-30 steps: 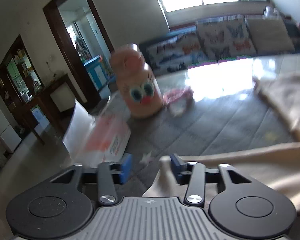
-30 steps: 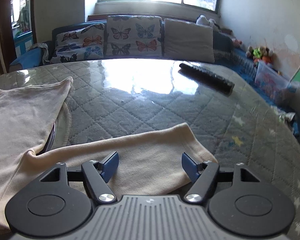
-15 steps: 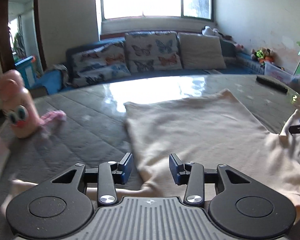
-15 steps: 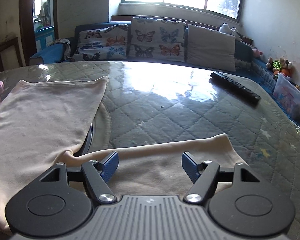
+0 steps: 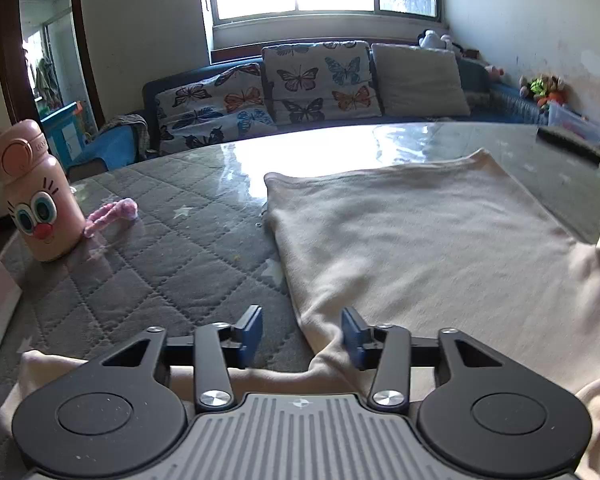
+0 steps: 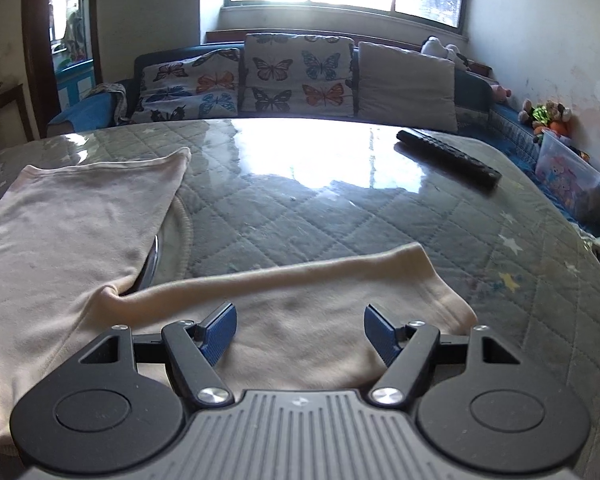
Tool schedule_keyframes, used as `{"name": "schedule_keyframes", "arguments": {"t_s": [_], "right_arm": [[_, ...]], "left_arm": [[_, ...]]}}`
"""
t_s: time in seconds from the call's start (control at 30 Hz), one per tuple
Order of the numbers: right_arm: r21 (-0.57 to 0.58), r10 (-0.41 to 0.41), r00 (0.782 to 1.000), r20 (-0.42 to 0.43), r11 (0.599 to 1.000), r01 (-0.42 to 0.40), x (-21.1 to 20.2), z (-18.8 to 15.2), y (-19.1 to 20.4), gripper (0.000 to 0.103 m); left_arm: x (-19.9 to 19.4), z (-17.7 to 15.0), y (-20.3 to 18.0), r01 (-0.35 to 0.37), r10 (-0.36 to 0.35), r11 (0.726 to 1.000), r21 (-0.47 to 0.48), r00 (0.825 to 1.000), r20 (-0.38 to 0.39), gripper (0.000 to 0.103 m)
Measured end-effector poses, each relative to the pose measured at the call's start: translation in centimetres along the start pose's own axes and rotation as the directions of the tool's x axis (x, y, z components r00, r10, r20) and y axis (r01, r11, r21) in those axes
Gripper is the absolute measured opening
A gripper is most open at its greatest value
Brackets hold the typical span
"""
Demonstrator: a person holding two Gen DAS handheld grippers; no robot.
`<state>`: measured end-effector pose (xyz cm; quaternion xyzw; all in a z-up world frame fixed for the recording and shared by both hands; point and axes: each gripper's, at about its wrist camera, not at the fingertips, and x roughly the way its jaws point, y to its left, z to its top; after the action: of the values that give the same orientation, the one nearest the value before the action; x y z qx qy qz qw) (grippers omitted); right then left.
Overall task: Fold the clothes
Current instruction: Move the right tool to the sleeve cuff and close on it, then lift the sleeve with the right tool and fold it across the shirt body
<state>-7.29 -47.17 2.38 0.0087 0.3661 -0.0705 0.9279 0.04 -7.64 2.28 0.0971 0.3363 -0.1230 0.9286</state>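
A: Left claw [image 5: 302, 334] up close: matte black linkage arms, a silver screw head at each pivot, blue ribbed pads on the fingertips.

B: Same build on the right claw [image 6: 300, 334]. Behind the fingers, a grey ribbed housing with a small round emblem, and a black round disc with a recessed circle on either side.
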Motion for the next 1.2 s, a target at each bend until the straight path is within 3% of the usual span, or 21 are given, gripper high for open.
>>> {"name": "schedule_keyframes", "arguments": {"t_s": [0.1, 0.2, 0.27, 0.37, 0.5, 0.8, 0.87, 1.0, 1.2], "right_arm": [[0.016, -0.003, 1.0, 0.003, 1.0, 0.002, -0.3, -0.5, -0.6, 0.074], [0.041, -0.011, 1.0, 0.014, 0.999, 0.011, -0.8, -0.8, -1.4, 0.074], [0.064, -0.024, 0.999, 0.025, 0.998, 0.023, -1.2, -0.8, -2.2, 0.074], [0.108, -0.051, 0.998, 0.027, 0.993, 0.048, -1.3, -1.0, -3.5, 0.074], [0.161, -0.077, 0.997, 0.023, 0.984, 0.073, -0.9, -1.2, -5.0, 0.07], [0.228, -0.128, 0.991, 0.025, 0.966, 0.119, 0.0, -1.0, -6.9, 0.05], [0.225, -0.14, 0.99, 0.027, 0.966, 0.13, 0.1, -0.9, -6.8, 0.041], [0.226, -0.134, 0.991, 0.03, 0.966, 0.124, 0.0, -0.8, -6.7, 0.01], [0.247, -0.093, 0.993, 0.066, 0.966, 0.074, -1.9, -0.1, -6.9, 0.008]], "left_arm": [[-0.4, 0.0, -0.1, -0.008, 0.008, 1.0, 0.002, 1.0, 0.003, 0.055], [-1.6, 0.2, -0.3, -0.007, 0.007, 1.0, 0.008, 0.999, 0.034, 0.073], [-2.4, 0.3, -0.7, 0.0, -0.001, 1.0, 0.014, 0.998, 0.055, 0.093], [-3.7, 0.3, -1.3, 0.02, -0.022, 1.0, 0.023, 0.996, 0.092, 0.102], [-4.8, 0.3, -2.2, 0.044, -0.046, 0.999, 0.019, 0.993, 0.111, 0.103], [-5.6, -0.2, -3.6, 0.081, -0.082, 0.997, 0.013, 0.991, 0.104, 0.103], [-5.5, -0.3, -3.9, 0.082, -0.083, 0.997, 0.013, 0.992, 0.097, 0.103], [-5.2, -0.3, -4.8, 0.078, -0.079, 0.997, 0.018, 0.994, 0.078, 0.103], [-4.5, -0.6, -7.2, 0.094, -0.098, 0.993, 0.066, 0.994, 0.057, 0.103]]}}
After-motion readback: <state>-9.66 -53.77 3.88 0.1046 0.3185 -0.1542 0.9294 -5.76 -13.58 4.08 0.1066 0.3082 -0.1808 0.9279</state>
